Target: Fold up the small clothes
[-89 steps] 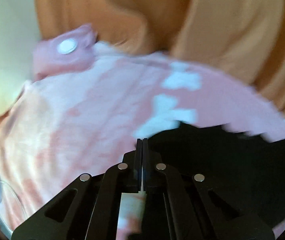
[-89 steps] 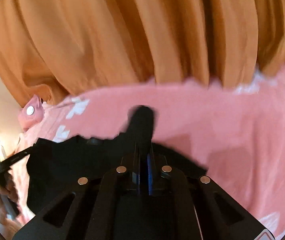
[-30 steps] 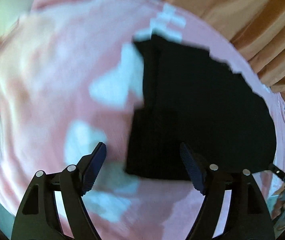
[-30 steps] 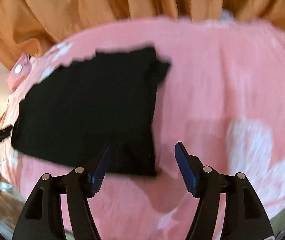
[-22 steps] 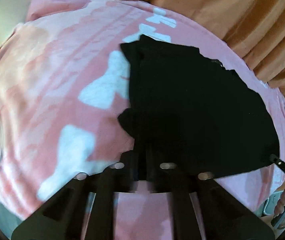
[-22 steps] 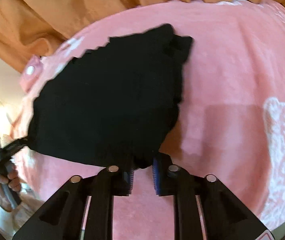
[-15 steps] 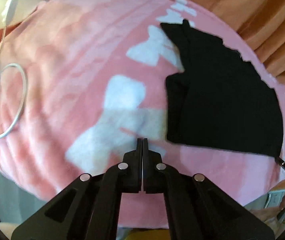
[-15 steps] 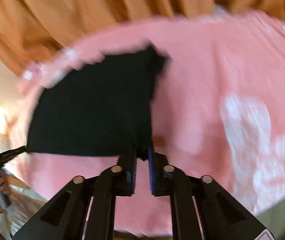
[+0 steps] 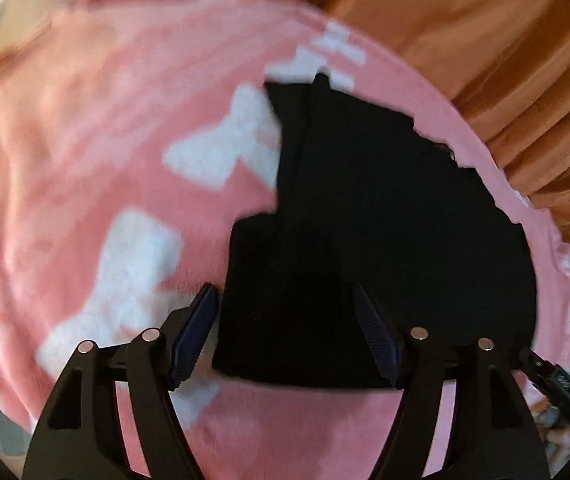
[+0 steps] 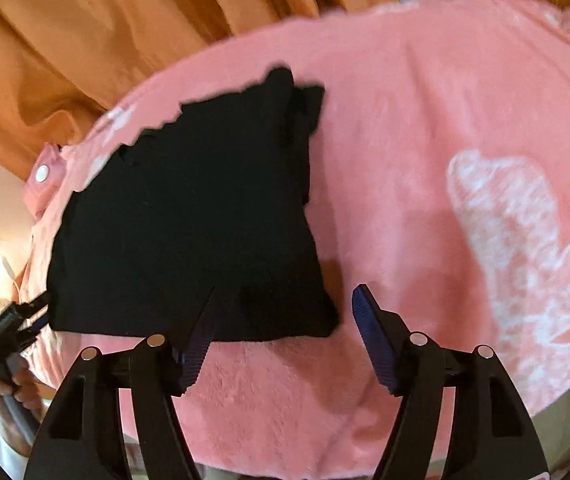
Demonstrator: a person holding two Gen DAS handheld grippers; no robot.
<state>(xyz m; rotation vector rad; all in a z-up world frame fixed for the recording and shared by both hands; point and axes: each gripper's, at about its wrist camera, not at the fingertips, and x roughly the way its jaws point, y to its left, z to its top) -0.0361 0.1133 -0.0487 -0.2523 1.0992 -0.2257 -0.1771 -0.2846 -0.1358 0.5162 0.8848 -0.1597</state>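
A black garment lies folded flat on a pink blanket with white bow patterns. My left gripper is open and empty, its fingers straddling the garment's near left corner just above it. In the right wrist view the same garment lies left of centre. My right gripper is open and empty over the garment's near right corner. The other gripper shows at the left edge of the right wrist view and at the right edge of the left wrist view.
Orange curtains hang behind the blanket. A pink pouch with a white button lies at the blanket's far left. The blanket's front edge drops off near the grippers.
Both grippers were shut half a second ago and now stand open. Each has moved back over a near corner of the black garment.
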